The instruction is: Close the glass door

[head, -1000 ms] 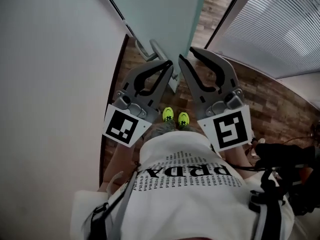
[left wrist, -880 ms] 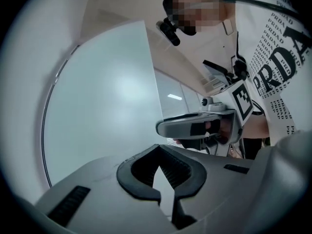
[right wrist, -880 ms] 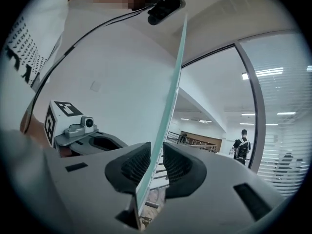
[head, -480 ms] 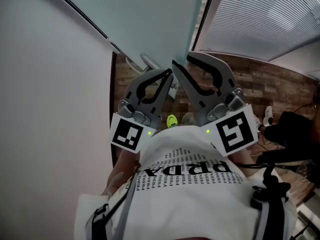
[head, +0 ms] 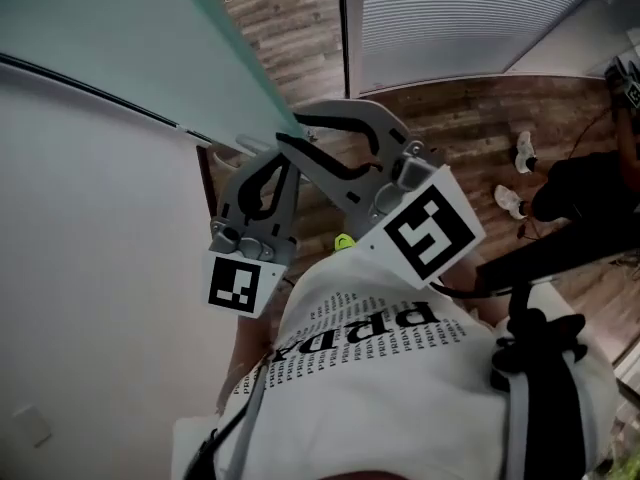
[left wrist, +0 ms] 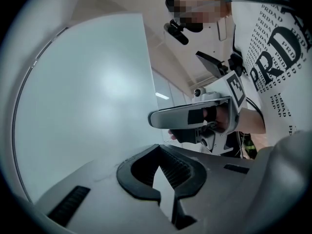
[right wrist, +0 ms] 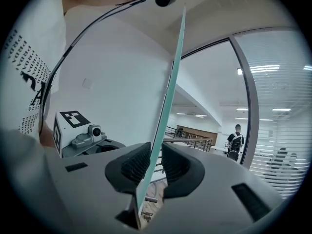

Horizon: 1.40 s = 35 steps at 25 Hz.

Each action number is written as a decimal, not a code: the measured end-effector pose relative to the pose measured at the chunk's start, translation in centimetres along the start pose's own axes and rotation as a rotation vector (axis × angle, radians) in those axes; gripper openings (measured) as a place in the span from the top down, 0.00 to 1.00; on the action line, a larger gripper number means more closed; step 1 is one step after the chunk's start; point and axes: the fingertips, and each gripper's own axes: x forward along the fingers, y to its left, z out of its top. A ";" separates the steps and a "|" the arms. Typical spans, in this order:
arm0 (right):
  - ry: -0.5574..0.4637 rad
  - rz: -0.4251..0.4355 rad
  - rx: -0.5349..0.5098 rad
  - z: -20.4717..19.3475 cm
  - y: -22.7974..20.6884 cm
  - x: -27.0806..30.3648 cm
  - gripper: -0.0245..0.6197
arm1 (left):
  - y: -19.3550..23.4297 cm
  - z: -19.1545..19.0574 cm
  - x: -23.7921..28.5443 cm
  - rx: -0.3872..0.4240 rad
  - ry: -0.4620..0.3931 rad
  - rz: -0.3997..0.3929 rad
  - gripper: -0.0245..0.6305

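Right claw point(head: 288, 130) sat narrow on the free edge of the glass door point(head: 130, 28), one pad on each face. In the right gripper view we saw the pane running up between them. Left claw point(head: 284, 166) was pinched together with nothing in it, just beside the door's face. In the head view the right claw partly covered its tips. The door stood at upper left over the wooden floor point(head: 300, 18), with its top and hinge side cut off. A grey part behind the claws was too hidden to make out. The white shirt point(head: 380, 368) blocked the lower frame.
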 end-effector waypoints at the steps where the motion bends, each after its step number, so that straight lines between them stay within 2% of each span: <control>1: 0.004 0.011 -0.014 -0.7 0.2 0.1 0.90 | -0.2 -0.4 0.2 0.004 -0.008 -0.003 0.96; 5: 0.009 0.029 -0.059 -3.0 0.7 0.2 0.90 | -0.7 -2.7 0.8 0.018 -0.016 0.005 0.96; 11: -0.019 0.076 -0.104 -6.4 2.2 1.5 0.90 | 0.1 -7.0 0.3 0.022 -0.045 0.101 0.96; 14: -0.013 0.101 -0.133 -7.7 2.6 1.9 0.90 | 0.3 -8.5 0.3 0.019 -0.054 0.143 0.96; 18: -0.028 0.105 -0.161 -8.0 3.0 2.4 0.90 | 0.4 -9.1 0.0 0.026 -0.067 0.160 0.96; 24: -0.039 0.061 -0.153 -6.9 3.5 2.2 0.90 | 0.3 -8.6 -1.2 0.016 -0.077 0.124 0.96; 31: -0.021 -0.012 -0.137 -10.2 3.5 2.6 0.90 | 0.6 -11.7 -0.7 0.030 -0.129 0.032 0.96; 35: -0.018 -0.047 -0.184 -11.2 3.3 2.7 0.89 | 0.8 -12.9 -0.4 0.045 -0.149 -0.003 0.96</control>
